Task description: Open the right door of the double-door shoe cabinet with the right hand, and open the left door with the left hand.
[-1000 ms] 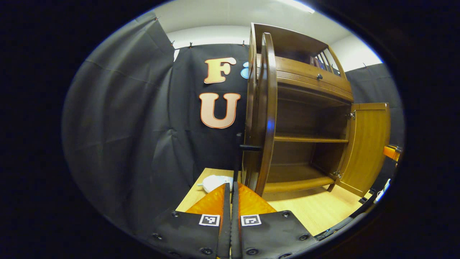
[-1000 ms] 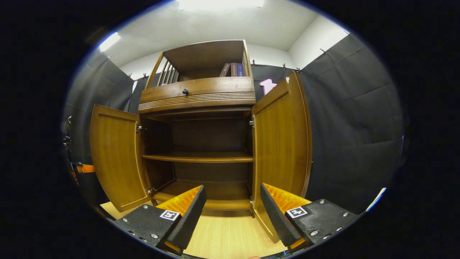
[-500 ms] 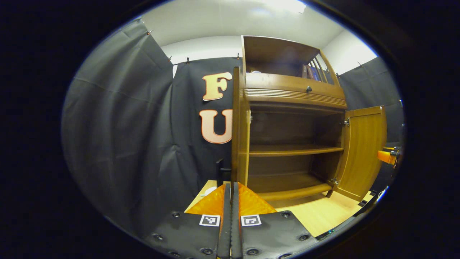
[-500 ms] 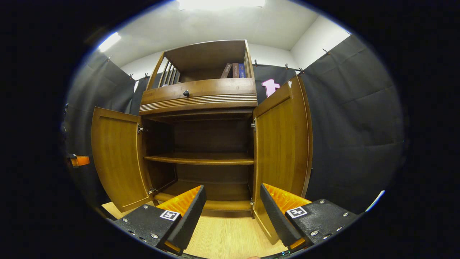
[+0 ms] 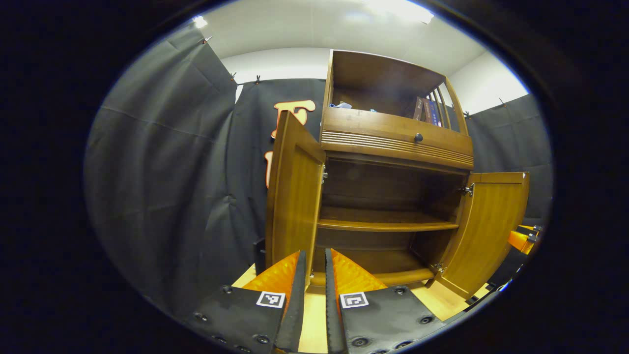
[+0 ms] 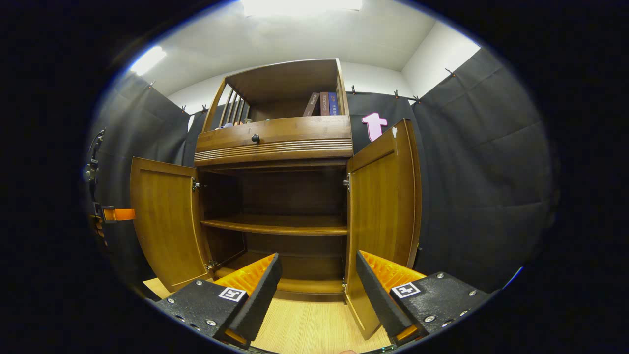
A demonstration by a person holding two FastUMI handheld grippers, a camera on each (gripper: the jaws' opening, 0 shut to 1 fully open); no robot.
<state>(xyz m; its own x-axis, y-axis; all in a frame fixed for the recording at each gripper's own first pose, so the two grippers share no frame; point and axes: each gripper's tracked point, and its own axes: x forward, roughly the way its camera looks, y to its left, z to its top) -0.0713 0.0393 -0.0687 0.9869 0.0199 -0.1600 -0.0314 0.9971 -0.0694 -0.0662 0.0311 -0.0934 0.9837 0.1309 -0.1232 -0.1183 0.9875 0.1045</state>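
Observation:
The wooden shoe cabinet (image 5: 393, 147) stands with both doors swung out. In the left gripper view the left door (image 5: 295, 196) angles toward me, and the right door (image 5: 486, 231) hangs open at the far right. My left gripper (image 5: 316, 253) is low in front of the left door's edge, with a narrow gap between its fingers and nothing held. In the right gripper view the left door (image 6: 164, 221) and right door (image 6: 383, 211) flank the bare inner shelf (image 6: 275, 225). My right gripper (image 6: 317, 275) is wide open and empty, set back from the cabinet.
A drawer with a dark knob (image 6: 255, 138) sits above the doors, and books (image 6: 322, 103) stand in the top shelf. Light wooden floor (image 6: 314, 329) lies in front. The other gripper shows beyond the right door (image 5: 523, 238) and beside the left door (image 6: 115, 215). Black cloth walls surround the booth.
My left gripper came away from the left door's edge and turned toward the cabinet front; its fingers went from shut to slightly parted. The right gripper stayed open and drew back a little.

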